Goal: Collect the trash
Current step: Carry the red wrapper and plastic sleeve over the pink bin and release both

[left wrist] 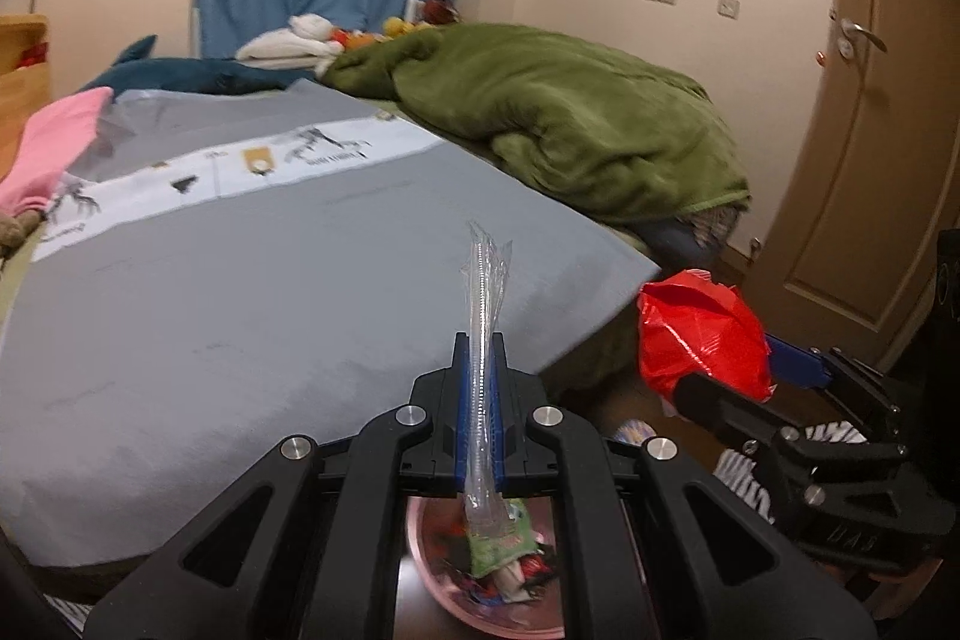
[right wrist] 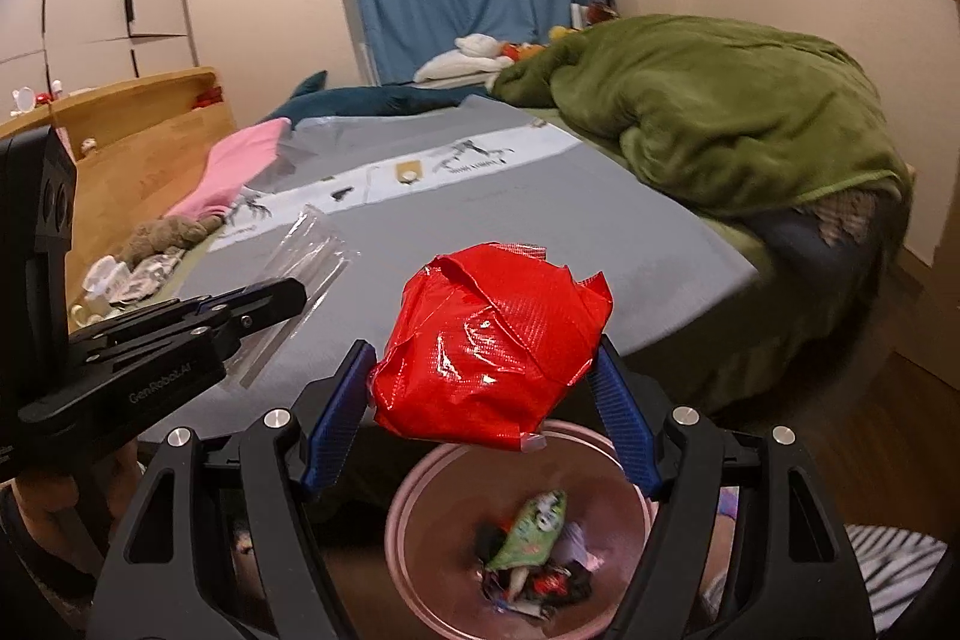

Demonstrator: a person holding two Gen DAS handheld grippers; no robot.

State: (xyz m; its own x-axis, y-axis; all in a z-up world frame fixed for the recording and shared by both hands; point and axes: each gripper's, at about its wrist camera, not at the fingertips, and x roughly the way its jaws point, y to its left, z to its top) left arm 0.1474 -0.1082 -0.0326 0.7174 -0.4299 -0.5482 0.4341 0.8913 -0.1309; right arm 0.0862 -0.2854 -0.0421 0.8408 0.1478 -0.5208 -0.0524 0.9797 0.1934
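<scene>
My left gripper (left wrist: 480,358) is shut on a clear plastic wrapper (left wrist: 485,292) that stands up between its blue pads; it also shows in the right wrist view (right wrist: 312,256). My right gripper (right wrist: 486,370) is shut on a crumpled red plastic bag (right wrist: 492,340), which also shows in the left wrist view (left wrist: 702,340). Both grippers hang over a pink bin (right wrist: 414,538) on the floor at the bed's foot, with a green packet (right wrist: 531,526) and other trash inside. The bin also shows below my left gripper (left wrist: 420,550).
A bed with a grey cover (left wrist: 240,280) fills the view ahead. On it lie a green blanket (left wrist: 570,118), a pink cloth (left wrist: 54,142), a blue plush shark (left wrist: 192,73) and pillows. A wooden headboard (right wrist: 150,130) stands left, a door (left wrist: 852,130) right.
</scene>
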